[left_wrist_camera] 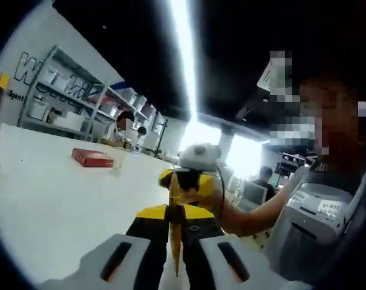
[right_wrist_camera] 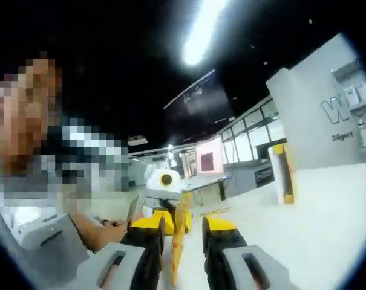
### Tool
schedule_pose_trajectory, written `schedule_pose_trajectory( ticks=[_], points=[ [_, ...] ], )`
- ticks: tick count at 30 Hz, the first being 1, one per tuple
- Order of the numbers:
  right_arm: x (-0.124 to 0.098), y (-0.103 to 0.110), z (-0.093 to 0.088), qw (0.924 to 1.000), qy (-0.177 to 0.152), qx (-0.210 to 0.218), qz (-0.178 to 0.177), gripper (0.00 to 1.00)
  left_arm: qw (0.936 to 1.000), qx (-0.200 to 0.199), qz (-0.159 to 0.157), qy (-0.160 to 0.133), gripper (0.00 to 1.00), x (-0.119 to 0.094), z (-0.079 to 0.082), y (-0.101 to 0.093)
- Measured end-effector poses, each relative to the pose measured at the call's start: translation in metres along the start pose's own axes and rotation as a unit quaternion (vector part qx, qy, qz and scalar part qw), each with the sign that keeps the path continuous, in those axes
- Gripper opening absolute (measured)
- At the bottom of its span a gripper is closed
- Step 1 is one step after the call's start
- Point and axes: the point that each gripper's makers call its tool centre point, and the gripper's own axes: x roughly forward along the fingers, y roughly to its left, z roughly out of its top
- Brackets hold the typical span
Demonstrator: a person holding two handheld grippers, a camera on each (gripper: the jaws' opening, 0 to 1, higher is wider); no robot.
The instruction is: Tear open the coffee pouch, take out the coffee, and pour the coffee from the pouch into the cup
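Observation:
I see the coffee pouch edge-on as a thin yellow-orange strip. In the left gripper view, my left gripper is shut on it, the jaws pressed against both of its faces. My right gripper faces the camera just beyond the pouch's far end, held by a hand. In the right gripper view the pouch stands between the jaws of my right gripper. Those jaws stand apart, with white table showing between the pouch and the right jaw. My left gripper faces back from behind the pouch.
The white table spreads out to the left. A red flat box lies on it. An upright yellow post stands at the table's far side. Shelves line the back wall. A person's grey-clad torso is close on the right.

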Motion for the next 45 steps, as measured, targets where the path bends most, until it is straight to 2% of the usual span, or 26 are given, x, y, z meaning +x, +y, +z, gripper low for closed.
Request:
schedule_pose_trajectory(
  ticks=[4, 6, 9, 13, 14, 15, 19, 23, 27, 30, 34, 35, 36, 37, 40, 41, 43, 45],
  points=[
    [0.008, 0.006, 0.007, 0.9989, 0.024, 0.006, 0.041, 0.24, 0.9991, 0.031, -0.015, 0.023, 0.09, 0.004, 0.003, -0.009],
    [0.01, 0.015, 0.011, 0.9964, 0.022, 0.033, 0.075, 0.22, 0.9983, 0.042, -0.019, 0.034, 0.09, 0.004, 0.005, -0.012],
    [0.013, 0.017, 0.01, 0.9955, 0.022, 0.036, 0.085, 0.2, 0.9979, 0.049, -0.023, 0.036, 0.09, 0.002, 0.01, -0.012],
    [0.02, 0.022, 0.003, 0.996, 0.019, 0.02, 0.084, 0.19, 0.9981, 0.046, -0.028, 0.028, 0.09, 0.001, 0.017, -0.014],
    [0.022, 0.019, 0.007, 0.9971, 0.005, 0.002, 0.076, 0.13, 0.9981, 0.046, -0.028, 0.031, 0.09, 0.002, 0.017, -0.015],
    [0.021, 0.021, 0.005, 0.9965, 0.01, 0.007, 0.082, 0.1, 0.9979, 0.051, -0.021, 0.033, 0.09, 0.002, 0.017, -0.013],
    [0.021, 0.02, 0.007, 0.9974, 0.006, 0.005, 0.072, 0.09, 0.9985, 0.044, -0.019, 0.025, 0.1, 0.001, 0.019, -0.009],
    [0.02, 0.019, 0.009, 0.9981, 0.014, -0.005, 0.06, 0.09, 0.9977, 0.063, -0.024, 0.003, 0.12, 0.002, 0.021, -0.006],
    [0.018, 0.017, 0.015, 0.9985, 0.0, -0.009, 0.055, 0.08, 0.998, 0.06, -0.017, -0.005, 0.28, 0.006, 0.012, -0.001],
    [0.017, 0.014, 0.018, 0.9986, -0.008, -0.014, 0.051, 0.08, 0.9983, 0.058, -0.011, -0.001, 0.28, 0.01, 0.002, 0.002],
    [0.016, 0.013, 0.02, 0.9986, -0.012, -0.012, 0.05, 0.09, 0.9981, 0.06, 0.011, -0.005, 0.22, 0.01, -0.009, 0.012],
    [0.016, 0.012, 0.019, 0.9987, -0.01, -0.014, 0.047, 0.09, 0.9986, 0.05, 0.012, -0.012, 0.21, 0.008, -0.008, 0.014],
    [0.016, 0.011, 0.019, 0.9988, -0.01, -0.015, 0.046, 0.09, 0.9988, 0.047, 0.009, -0.012, 0.13, 0.007, -0.009, 0.014],
    [0.016, 0.009, 0.018, 0.999, -0.008, -0.021, 0.039, 0.09, 0.9989, 0.045, 0.006, -0.014, 0.1, 0.005, -0.009, 0.013],
    [0.017, 0.011, 0.017, 0.9984, -0.015, -0.026, 0.048, 0.1, 0.9986, 0.048, 0.006, -0.02, 0.08, 0.005, -0.007, 0.01],
    [0.016, 0.013, 0.017, 0.9981, -0.018, -0.029, 0.052, 0.13, 0.9987, 0.048, 0.005, -0.02, 0.08, 0.006, -0.007, 0.009],
    [0.015, 0.014, 0.019, 0.9976, -0.027, -0.032, 0.054, 0.27, 0.9989, 0.041, 0.004, -0.019, 0.07, 0.005, -0.007, 0.009],
    [0.012, 0.013, 0.022, 0.9976, -0.031, -0.035, 0.051, 0.27, 0.9992, 0.037, 0.005, -0.016, 0.07, 0.004, -0.009, 0.01]
  ],
)
